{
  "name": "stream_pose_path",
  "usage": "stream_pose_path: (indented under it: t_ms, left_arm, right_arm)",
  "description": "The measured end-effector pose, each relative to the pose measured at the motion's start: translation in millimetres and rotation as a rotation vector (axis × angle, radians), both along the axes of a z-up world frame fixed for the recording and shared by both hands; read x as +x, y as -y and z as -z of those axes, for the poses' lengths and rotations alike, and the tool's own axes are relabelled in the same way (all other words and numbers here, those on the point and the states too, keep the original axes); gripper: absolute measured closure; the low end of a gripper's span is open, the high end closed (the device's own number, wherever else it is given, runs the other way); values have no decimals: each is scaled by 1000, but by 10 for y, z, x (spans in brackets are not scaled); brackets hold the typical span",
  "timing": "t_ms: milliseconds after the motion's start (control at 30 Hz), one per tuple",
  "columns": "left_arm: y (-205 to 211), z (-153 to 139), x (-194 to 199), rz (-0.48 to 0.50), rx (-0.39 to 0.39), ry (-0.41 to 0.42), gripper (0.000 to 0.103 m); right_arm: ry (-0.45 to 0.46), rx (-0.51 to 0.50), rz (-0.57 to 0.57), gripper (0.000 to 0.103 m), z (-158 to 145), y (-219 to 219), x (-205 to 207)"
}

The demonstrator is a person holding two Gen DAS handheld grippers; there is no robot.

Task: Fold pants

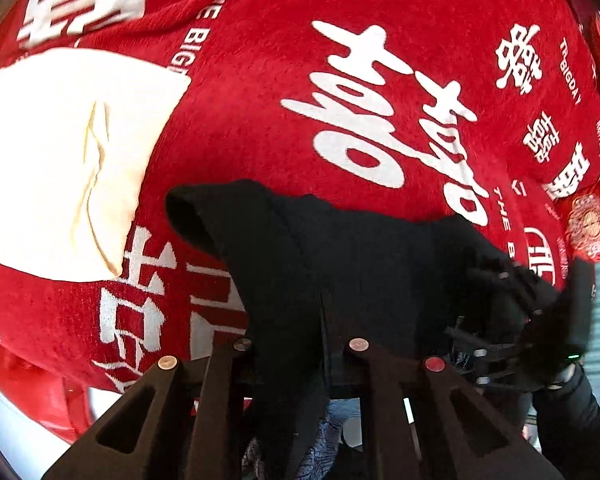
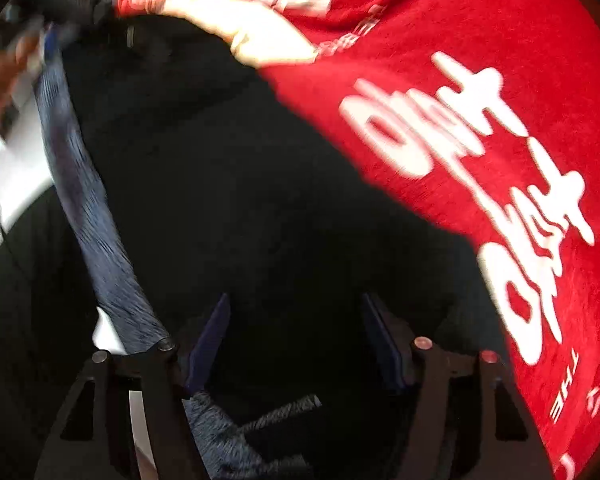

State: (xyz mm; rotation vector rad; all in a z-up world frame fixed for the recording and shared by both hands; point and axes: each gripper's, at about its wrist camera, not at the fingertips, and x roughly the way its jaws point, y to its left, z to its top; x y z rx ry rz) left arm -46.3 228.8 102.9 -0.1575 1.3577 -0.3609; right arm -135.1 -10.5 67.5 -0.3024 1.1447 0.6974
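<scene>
Left wrist view: the left gripper (image 1: 300, 344) is clamped tight on a fold of the black pants (image 1: 340, 264), which drape from centre toward 4 o'clock over the red blanket (image 1: 260, 80). A cream cloth (image 1: 60, 152) lies at 9 o'clock.

Right wrist view: the right gripper (image 2: 296, 340) stands wide open over the pants (image 2: 220, 180), gripping nothing; the blanket (image 2: 500, 80) fills 2 o'clock.

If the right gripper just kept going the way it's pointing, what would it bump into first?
Most likely the black pants: the open right gripper points straight at that dark fabric, though how far off is unclear.
</scene>
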Motion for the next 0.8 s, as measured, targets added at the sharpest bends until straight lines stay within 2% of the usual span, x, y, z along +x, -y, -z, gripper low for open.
stream_pose_path:
  t_ms: [133,300,433,533,633,700,800]
  left_arm:
    - [318,-282,-90,37,56,40,88]
    - [873,-733,-258,124,85,108,88]
    - [1525,-1062,-426,220,99,157,88]
    - [2208,-1200,-629,329,106,183,88]
    - [2824,-1111,-802,418,132,170,88]
    - [3290,-904,-943,495,170,154,88]
    - [3888,-435,-1130,592,243,112,88]
  right_arm:
    - [70,19,71,32,-253,415,-134]
    - [91,19,181,32,-353,1055,-381]
    - [81,-6,251,32,-300,1556,-482]
    - [85,-3,303,32,-290,1876,-612]
    - [87,7,368,32,-294,2189,-730]
    - [92,7,406,32,-292,2390,-809]
    - [96,14,460,32,-320,2646,-977]
